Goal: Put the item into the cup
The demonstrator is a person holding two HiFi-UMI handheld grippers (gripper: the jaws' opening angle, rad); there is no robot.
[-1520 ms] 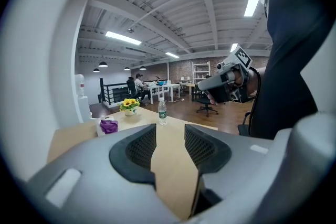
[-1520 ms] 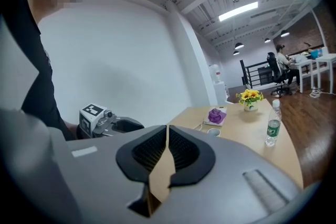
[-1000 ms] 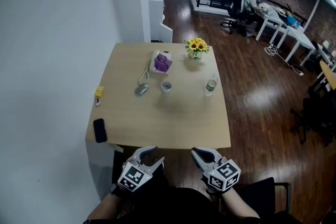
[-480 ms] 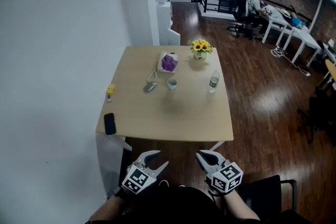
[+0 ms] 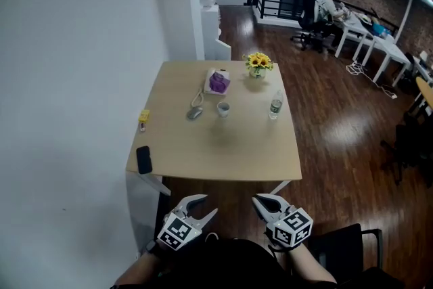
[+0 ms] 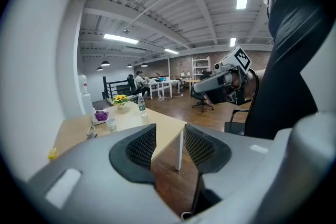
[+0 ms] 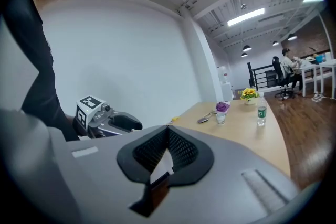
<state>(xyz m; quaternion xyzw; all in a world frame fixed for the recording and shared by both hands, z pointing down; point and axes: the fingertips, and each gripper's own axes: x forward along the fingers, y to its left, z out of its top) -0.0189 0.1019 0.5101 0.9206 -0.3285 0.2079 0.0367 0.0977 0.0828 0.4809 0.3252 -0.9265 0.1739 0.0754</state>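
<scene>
A small pale cup (image 5: 223, 108) stands near the middle of the wooden table (image 5: 216, 156), also seen in the left gripper view (image 6: 111, 124) and the right gripper view (image 7: 221, 118). A small yellow item (image 5: 143, 116) lies at the table's left edge. Both grippers hang in front of the table's near edge, close to the person's body and well short of the cup. My left gripper (image 5: 210, 205) (image 6: 169, 136) is open with nothing between its pads. My right gripper (image 5: 258, 199) (image 7: 168, 128) has its tips together and holds nothing.
On the table lie a grey mouse (image 5: 195, 114), a box with purple contents (image 5: 217, 82), a pot of yellow flowers (image 5: 257, 63), a water bottle (image 5: 275, 106) and a black phone (image 5: 143, 159). A white wall runs along the left. A person sits at desks far back right.
Over the last second the head view has shifted, so the table sits a little farther and to the right. Both grippers stay low by the body, jaws unchanged.
</scene>
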